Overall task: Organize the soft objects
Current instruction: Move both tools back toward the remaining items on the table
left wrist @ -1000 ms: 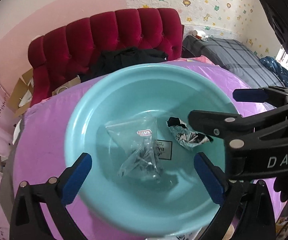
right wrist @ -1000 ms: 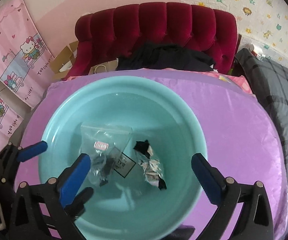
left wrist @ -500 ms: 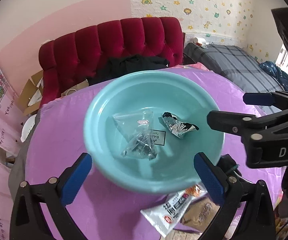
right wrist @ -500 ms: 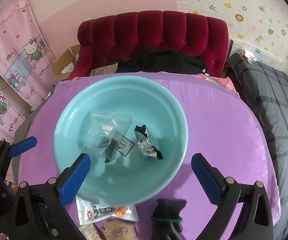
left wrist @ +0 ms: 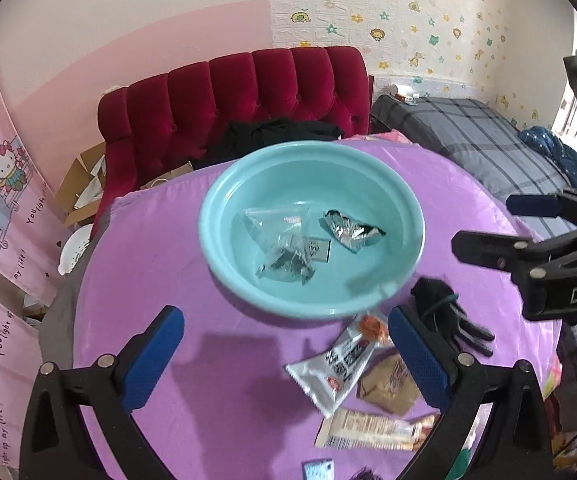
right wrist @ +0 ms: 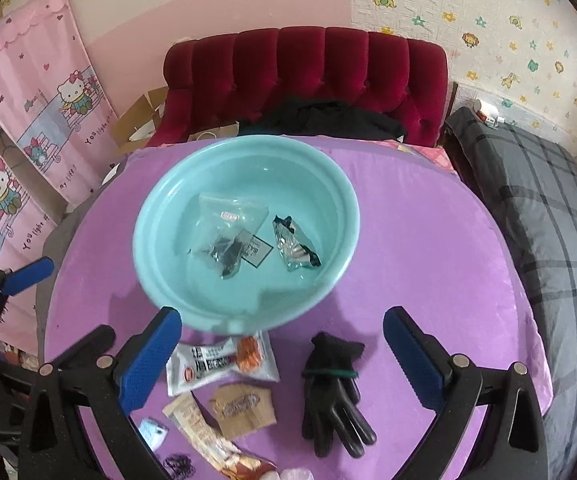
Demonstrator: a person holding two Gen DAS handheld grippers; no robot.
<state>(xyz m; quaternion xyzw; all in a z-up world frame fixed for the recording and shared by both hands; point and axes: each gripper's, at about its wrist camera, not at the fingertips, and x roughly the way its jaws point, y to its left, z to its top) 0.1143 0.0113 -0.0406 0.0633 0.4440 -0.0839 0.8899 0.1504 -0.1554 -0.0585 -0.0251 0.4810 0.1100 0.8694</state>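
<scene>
- Blue-padded fingers of the left gripper stand wide apart and hold nothing; between them lies bare purple tablecloth up to the near rim of the teal basin.
- Right gripper is likewise spread wide and empty, above a black glove lying flat.
- White snack packet lies just beside the basin's near edge, perhaps tucked slightly under it; a brown packet and a long wrapper crowd close behind.
- Inside the basin rest a clear plastic bag and a crumpled foil wrapper, apart from each other.
- Open cloth runs right of the basin toward the table's edge.
</scene>
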